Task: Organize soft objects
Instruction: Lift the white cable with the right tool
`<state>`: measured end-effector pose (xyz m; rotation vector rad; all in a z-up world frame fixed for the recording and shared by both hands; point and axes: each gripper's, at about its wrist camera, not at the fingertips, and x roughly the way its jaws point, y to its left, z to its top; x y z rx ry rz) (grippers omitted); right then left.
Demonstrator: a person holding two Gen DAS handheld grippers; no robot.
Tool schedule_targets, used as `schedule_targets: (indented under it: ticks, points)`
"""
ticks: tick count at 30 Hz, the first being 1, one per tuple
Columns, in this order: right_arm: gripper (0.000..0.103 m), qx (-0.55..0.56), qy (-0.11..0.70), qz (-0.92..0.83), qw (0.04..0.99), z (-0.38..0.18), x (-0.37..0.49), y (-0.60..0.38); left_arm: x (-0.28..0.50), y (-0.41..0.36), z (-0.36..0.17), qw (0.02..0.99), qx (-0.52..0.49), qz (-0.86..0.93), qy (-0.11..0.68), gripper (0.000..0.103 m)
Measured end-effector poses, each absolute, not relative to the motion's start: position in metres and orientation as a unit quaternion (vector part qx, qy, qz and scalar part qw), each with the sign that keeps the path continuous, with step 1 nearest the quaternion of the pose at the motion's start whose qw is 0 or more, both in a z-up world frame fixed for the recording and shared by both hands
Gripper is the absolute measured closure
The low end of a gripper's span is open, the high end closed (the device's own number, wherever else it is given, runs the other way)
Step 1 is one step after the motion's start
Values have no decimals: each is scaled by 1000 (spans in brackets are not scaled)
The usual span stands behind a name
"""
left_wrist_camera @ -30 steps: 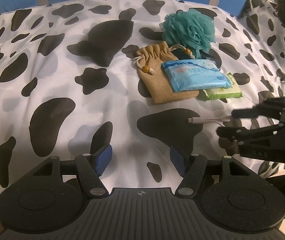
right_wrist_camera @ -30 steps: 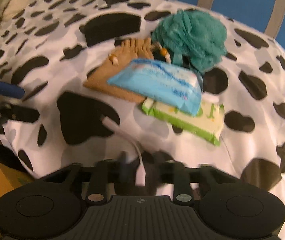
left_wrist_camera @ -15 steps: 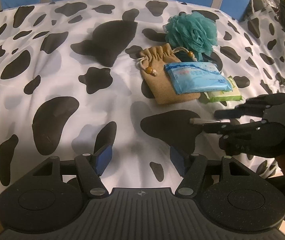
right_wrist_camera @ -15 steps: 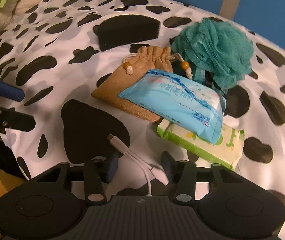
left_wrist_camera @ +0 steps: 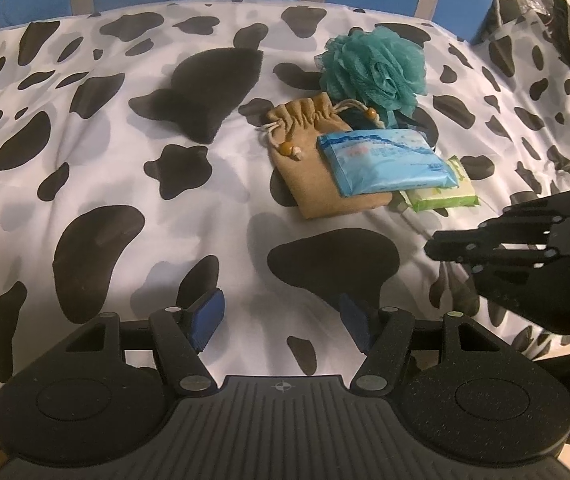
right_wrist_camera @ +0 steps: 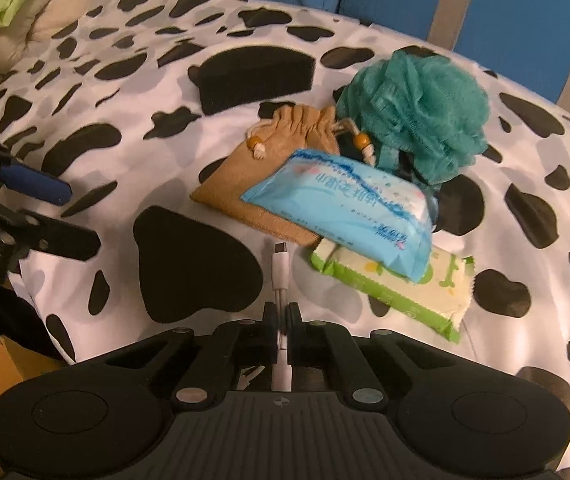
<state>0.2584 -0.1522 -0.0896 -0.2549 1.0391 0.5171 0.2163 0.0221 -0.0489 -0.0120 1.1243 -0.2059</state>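
Moved: the right hand-held gripper (right_wrist_camera: 281,322) has just been closing, and its jaws are now clamped on the thin white cable (right_wrist_camera: 279,268), which lay loose between them half a second ago; the plug end now sticks out straight ahead of the fingertips.
Left hand-held gripper (left_wrist_camera: 281,314): jaws apart, nothing between the blue pads (left_wrist_camera: 206,314), hanging over bare bedspread (left_wrist_camera: 85,168), unmoved.
Pouch (left_wrist_camera: 317,160): tan drawstring bag, flat on the bedspread, ahead and to the right of the left hand-held gripper.
Blue pack (left_wrist_camera: 385,160): lies across the pouch's right side and over 1 green pack (left_wrist_camera: 441,196).
Sponge (left_wrist_camera: 373,70): teal mesh puff, touching the pouch's top, farthest from both hands.
Cable axis: points from the right jaws toward the pouch's near corner, plug just short of it.
Nearer hand: the right; the pile sits directly ahead of it.
Judgement: the cable probably goes into the pouch, whose drawn mouth faces away.
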Motion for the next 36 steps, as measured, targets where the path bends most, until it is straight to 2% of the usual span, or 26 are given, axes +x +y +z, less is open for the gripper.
schedule_targets:
  ticks: [36]
  points:
    - [97,-48,444,192,874,-32,236,-230,236,-29,-48,875,101,-15,474,40]
